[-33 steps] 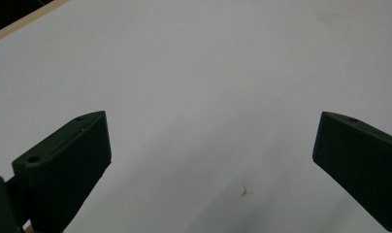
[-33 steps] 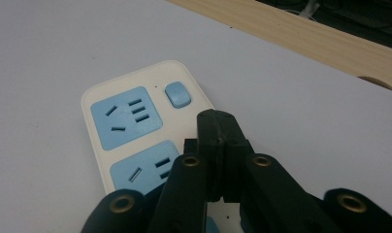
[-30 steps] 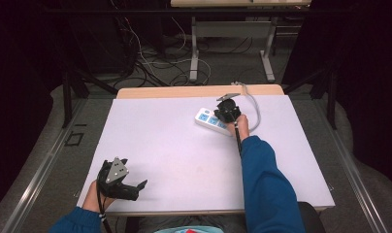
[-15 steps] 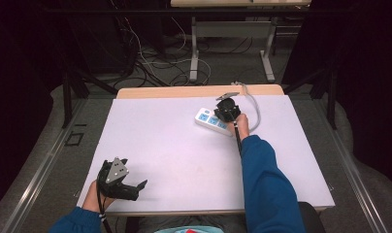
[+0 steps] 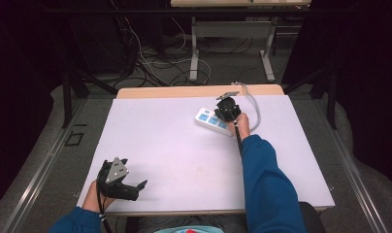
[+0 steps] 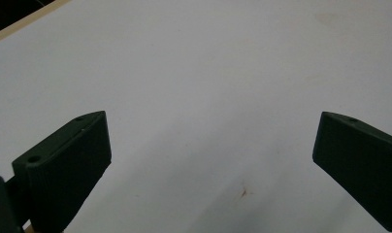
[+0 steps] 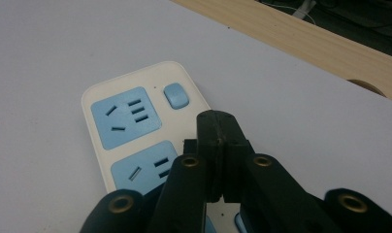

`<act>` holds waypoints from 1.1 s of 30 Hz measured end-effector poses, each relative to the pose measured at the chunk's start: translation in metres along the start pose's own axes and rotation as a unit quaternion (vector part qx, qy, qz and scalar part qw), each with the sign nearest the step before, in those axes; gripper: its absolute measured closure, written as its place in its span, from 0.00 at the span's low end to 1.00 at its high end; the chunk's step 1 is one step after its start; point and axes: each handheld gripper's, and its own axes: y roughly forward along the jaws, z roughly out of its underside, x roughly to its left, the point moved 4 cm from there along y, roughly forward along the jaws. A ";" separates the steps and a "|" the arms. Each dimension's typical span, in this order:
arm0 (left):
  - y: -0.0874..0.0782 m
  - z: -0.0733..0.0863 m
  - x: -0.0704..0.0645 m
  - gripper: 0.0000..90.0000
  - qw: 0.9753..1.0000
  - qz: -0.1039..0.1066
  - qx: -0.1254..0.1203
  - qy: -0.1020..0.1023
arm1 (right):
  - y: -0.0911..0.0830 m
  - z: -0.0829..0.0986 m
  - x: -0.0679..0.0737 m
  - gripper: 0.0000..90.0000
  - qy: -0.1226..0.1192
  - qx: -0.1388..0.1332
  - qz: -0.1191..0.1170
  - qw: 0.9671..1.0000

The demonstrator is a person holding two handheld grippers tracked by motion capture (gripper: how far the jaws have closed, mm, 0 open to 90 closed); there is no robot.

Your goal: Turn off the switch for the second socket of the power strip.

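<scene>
White plastic power strip with pale blue socket faces (image 5: 213, 121) lies flat on the white table sheet (image 5: 174, 145), toward the far right part of the table, set at a slant. In the right gripper view, 2 blue socket faces show in full on the strip (image 7: 136, 131), with a small rounded blue button (image 7: 176, 95) at its end nearest the far table edge. A grey cable (image 5: 252, 104) curves from the strip's right end toward the far edge.

Right black two-jaw gripper (image 5: 227, 110) sits directly over the strip's right part; in its own view the jaws are pressed together with no gap (image 7: 217, 145), nothing visible between them. Whether the tips touch the strip, I cannot tell. The right arm in a blue sleeve (image 5: 267, 184) reaches in from the near edge.

Left black two-jaw gripper (image 5: 131, 189) rests at the near left corner of the sheet, well apart from the strip, grey three-cornered plate on top. Its jaws stand wide apart (image 6: 211, 160), bare sheet between them, holding nothing.

A strip of light wooden tabletop (image 5: 194, 91) shows beyond the sheet's far edge. Tangled cables on the floor (image 5: 155, 63) lie past the table.
</scene>
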 end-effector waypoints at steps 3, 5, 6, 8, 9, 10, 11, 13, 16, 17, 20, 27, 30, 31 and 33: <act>0.000 0.000 0.000 0.00 1.000 0.000 0.000 0.000 | -0.005 -0.002 0.000 0.98 0.005 -0.007 -0.005 1.000; 0.000 0.000 0.000 0.00 1.000 0.000 -0.001 -0.001 | -0.007 -0.004 0.001 0.96 0.003 -0.013 -0.011 1.000; 0.000 0.000 0.000 0.00 1.000 0.001 -0.001 -0.001 | -0.008 -0.005 0.002 0.95 0.000 -0.010 -0.010 1.000; 0.000 0.000 0.000 0.00 1.000 0.000 -0.001 -0.001 | -0.010 -0.006 0.003 0.92 -0.001 -0.012 -0.014 1.000; 0.000 0.000 0.000 0.00 1.000 0.001 -0.001 -0.001 | -0.011 -0.007 0.003 0.90 -0.001 -0.013 -0.016 1.000; 0.000 0.000 0.000 0.00 1.000 0.000 -0.001 -0.001 | -0.012 -0.007 0.004 0.88 0.002 -0.012 -0.018 1.000; 0.000 0.000 0.000 0.00 1.000 0.001 -0.002 -0.001 | -0.013 -0.007 0.004 0.85 0.001 -0.011 -0.016 1.000; 0.000 0.000 0.000 0.00 1.000 0.001 -0.002 -0.001 | -0.014 -0.007 0.004 0.75 0.001 -0.008 -0.021 1.000; 0.000 0.000 0.000 0.00 1.000 0.000 -0.002 -0.003 | -0.015 -0.006 0.003 0.52 0.010 -0.001 -0.030 0.999; 0.000 0.000 0.000 0.00 1.000 0.000 -0.002 -0.003 | -0.016 -0.006 0.002 0.43 0.009 0.000 -0.032 0.999; 0.000 0.000 -0.001 0.00 1.000 0.000 -0.002 -0.003 | -0.020 -0.006 0.002 0.20 0.014 0.005 -0.050 0.999; -0.001 0.000 -0.001 0.00 1.000 0.002 -0.003 -0.003 | -0.028 -0.006 0.005 0.00 0.011 0.002 -0.073 0.997; -0.001 0.000 0.000 0.00 1.000 0.002 -0.003 0.000 | -0.029 -0.005 0.008 0.00 0.009 0.012 -0.084 0.996; -0.001 -0.001 0.000 0.00 1.000 0.002 -0.004 -0.001 | -0.029 -0.005 0.009 0.00 0.009 0.012 -0.089 0.996; -0.001 0.000 0.000 0.00 1.000 0.001 -0.005 0.000 | -0.030 -0.005 0.011 0.00 0.010 0.008 -0.093 0.996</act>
